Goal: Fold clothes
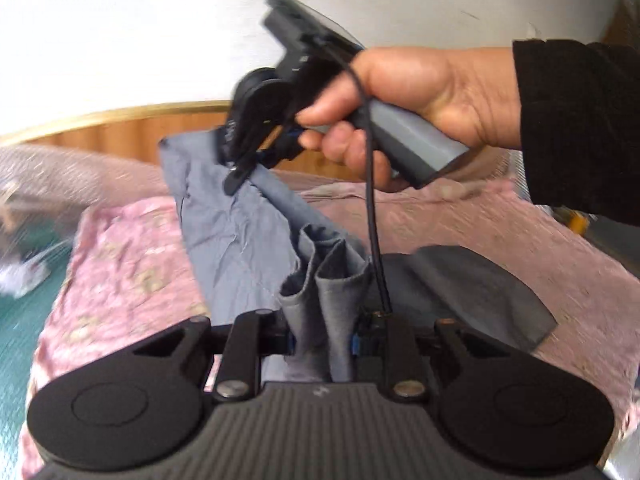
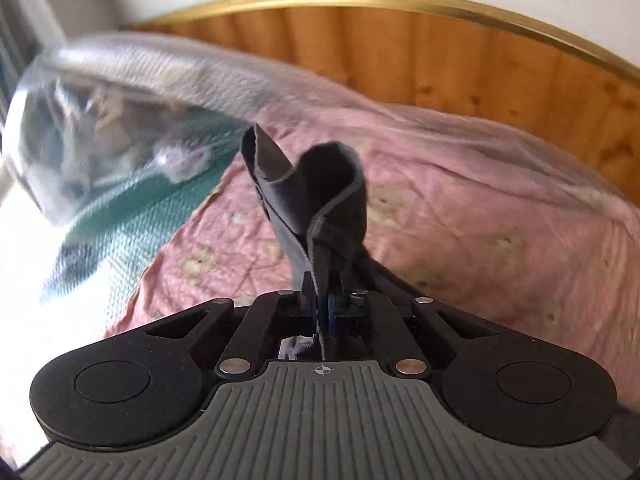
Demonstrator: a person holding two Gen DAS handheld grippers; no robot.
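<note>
Left gripper (image 1: pixel 322 334) clamped tight on a bunched hem of the grey garment (image 1: pixel 236 240), two folds of cloth standing up between the fingers. Right gripper (image 2: pixel 326 300) likewise pinched closed on a hemmed edge of the same grey cloth, a curled flap rising just ahead of the jaws in the right wrist view. Seen from the left wrist view: right gripper up and ahead, gripped by a hand (image 1: pixel 416 108) in a black sleeve (image 1: pixel 580 128), with a black cable (image 1: pixel 372 208) running down from it toward the left gripper. Garment stretched in the air between the two tools, above the bed; one darker grey section trailing down onto the pink quilt (image 1: pixel 124 276) at right. Quilt patterned with pale motifs, spread over a green sheet (image 2: pixel 132 216) showing at the left edge. Wooden headboard (image 2: pixel 440 60) with gold trim behind, white wall (image 1: pixel 140 32) above. Clear plastic wrap (image 2: pixel 132 76) draped over the far left of the bed, contents under it blurred, cannot tell what. Edges of both views motion-smeared.
</note>
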